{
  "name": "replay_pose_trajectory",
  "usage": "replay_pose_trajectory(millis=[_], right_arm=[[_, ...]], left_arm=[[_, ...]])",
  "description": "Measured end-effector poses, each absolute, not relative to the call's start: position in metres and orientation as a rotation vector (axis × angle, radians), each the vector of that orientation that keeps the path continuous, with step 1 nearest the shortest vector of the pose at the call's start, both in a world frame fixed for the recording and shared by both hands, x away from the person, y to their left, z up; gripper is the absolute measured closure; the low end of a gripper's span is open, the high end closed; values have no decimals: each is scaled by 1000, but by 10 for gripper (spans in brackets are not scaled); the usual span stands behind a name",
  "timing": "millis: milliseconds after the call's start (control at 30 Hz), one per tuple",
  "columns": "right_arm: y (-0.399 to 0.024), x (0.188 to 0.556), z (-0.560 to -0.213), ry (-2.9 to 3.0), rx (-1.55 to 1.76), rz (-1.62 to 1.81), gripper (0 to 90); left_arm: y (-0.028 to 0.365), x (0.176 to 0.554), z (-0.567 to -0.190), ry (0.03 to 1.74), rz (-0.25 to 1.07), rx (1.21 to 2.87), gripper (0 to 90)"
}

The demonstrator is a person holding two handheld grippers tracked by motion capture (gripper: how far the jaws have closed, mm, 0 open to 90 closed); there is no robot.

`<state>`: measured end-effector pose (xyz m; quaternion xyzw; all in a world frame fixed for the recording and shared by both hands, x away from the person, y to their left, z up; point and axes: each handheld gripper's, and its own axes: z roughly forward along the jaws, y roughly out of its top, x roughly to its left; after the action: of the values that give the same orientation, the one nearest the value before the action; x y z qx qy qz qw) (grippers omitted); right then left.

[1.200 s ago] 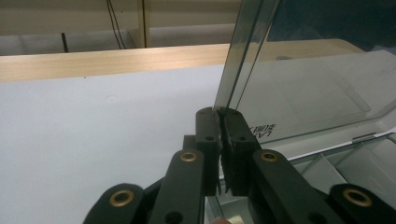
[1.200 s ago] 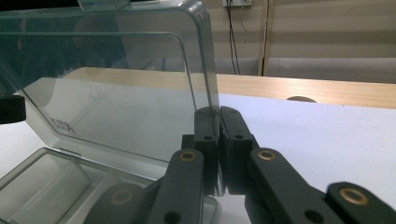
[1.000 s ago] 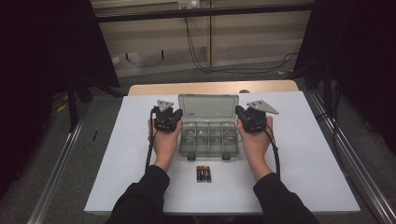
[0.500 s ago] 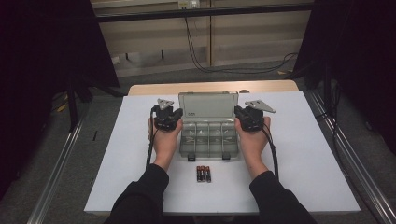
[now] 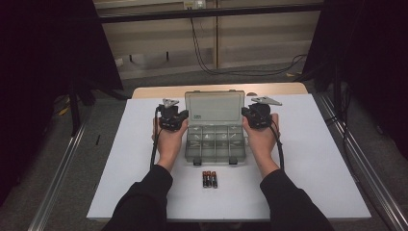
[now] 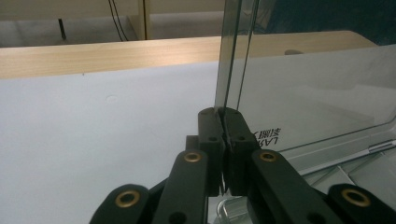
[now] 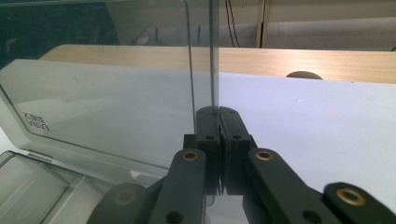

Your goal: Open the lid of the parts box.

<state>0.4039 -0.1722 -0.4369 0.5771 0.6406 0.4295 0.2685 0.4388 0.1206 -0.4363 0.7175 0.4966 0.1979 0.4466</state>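
Observation:
A clear grey plastic compartment box lies mid-table with its lid standing open and upright at the far side. My left gripper is shut on the lid's left edge, and my right gripper is shut on its right edge. In the left gripper view the black jaws meet around the thin lid edge, with the lid stretching away to the right. In the right gripper view the jaws pinch the other edge, and the lid runs off to the left.
Three batteries lie side by side on the white table sheet, just in front of the box. A wooden table edge runs along the far side, and metal rails flank the table on both sides.

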Motion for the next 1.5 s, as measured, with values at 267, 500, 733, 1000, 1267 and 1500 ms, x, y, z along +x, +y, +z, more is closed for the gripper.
replay_pose_trajectory(millis=[267, 500, 733, 1000, 1267, 1500], right_arm=[[-175, 415, -438, 1740, 1608, 1158, 885], [-178, 425, -437, 1780, 1658, 1153, 882], [-182, 434, -437, 1822, 1690, 1157, 881], [-185, 439, -443, 1834, 1716, 1167, 880], [-190, 446, -449, 1861, 1728, 1179, 880], [-192, 451, -454, 1883, 1770, 1177, 881]], left_arm=[[120, 453, -433, 1277, 424, 1818, 877], [121, 461, -436, 1306, 388, 1822, 879], [121, 467, -436, 1323, 354, 1828, 880], [121, 474, -441, 1347, 322, 1822, 883], [123, 482, -445, 1381, 262, 1826, 884], [123, 487, -450, 1409, 214, 1802, 884]])
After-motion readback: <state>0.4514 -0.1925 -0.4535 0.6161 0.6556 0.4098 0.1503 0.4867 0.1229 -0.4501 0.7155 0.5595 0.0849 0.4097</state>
